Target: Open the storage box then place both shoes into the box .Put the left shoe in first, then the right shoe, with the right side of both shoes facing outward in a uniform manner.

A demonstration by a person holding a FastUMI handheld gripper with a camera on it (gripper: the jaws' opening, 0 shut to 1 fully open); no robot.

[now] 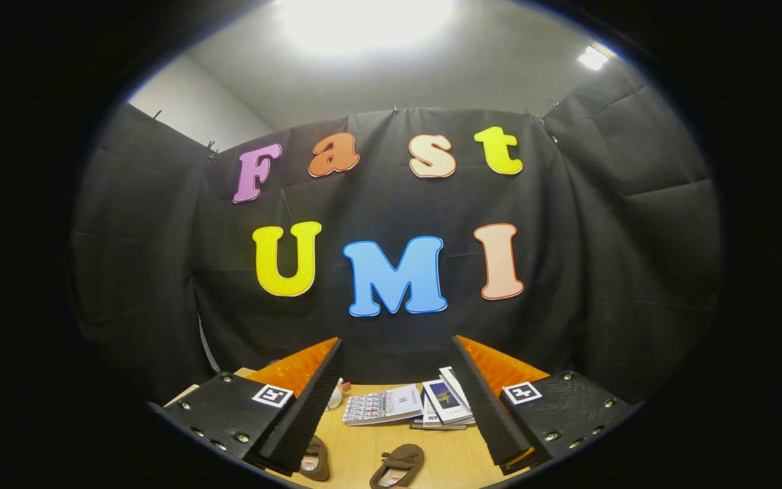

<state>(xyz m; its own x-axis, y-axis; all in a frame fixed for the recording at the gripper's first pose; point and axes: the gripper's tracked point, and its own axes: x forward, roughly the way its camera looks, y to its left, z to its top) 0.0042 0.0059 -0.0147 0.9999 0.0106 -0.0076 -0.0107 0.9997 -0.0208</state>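
My gripper [396,346] is held high above the wooden table [357,445], tilted up toward the booth wall, with its two orange-backed black fingers [309,401] wide open and nothing between them. Two brown shoes lie on the table below and between the fingers. One shoe [315,459] is partly hidden by the left finger. The other shoe [398,466] lies a little to its right with its opening up. Which is the left shoe and which the right, I cannot tell.
A stack of booklets and magazines [408,405] lies on the table beyond the shoes, near the wall. A small white object [334,397] sits beside the left finger. Black cloth walls close in the back and both sides.
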